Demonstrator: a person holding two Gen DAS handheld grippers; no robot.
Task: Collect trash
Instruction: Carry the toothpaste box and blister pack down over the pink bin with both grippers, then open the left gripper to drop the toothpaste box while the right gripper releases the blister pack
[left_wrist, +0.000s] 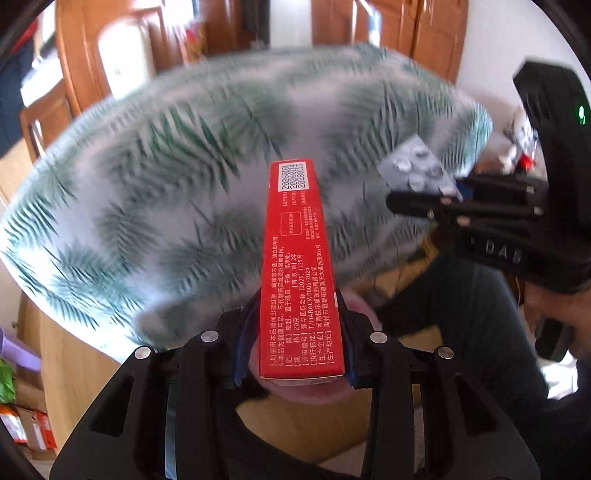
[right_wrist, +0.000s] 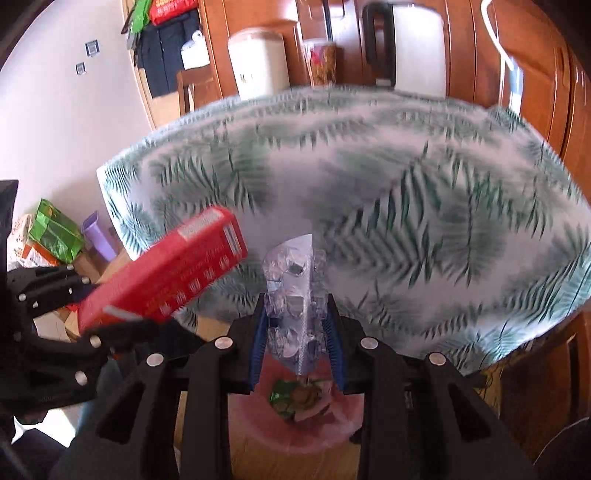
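I have both pieces of trash in hand and I judge this to be the carry-to-bin step. My left gripper (left_wrist: 301, 347) is clamped on the long red cardboard box with white print (left_wrist: 299, 266), which stands up the middle of the left wrist frame, its near end pinched between the blue pads. My right gripper (right_wrist: 297, 343) is closed on the crumpled silver foil-and-plastic blister pack (right_wrist: 293, 295), held upright at the centre of the right wrist frame; the same pack shows at the right of the left view, sticking out of that gripper's black fingers. Behind both lies the round tabletop with its white cloth printed in green fern leaves (right_wrist: 424, 206), blurred, and bare as far as I can see. Low in the right view, directly under the blister pack, sits the pink translucent plastic waste bin (right_wrist: 295, 435) with a green wrapper and other scraps already inside; in the left view only a pink rim shows beneath the box. The next move, as I read it, calls for centring each item above the bin's mouth, lowering a little, then parting the jaws so box and pack drop inside rather than catching the rim.
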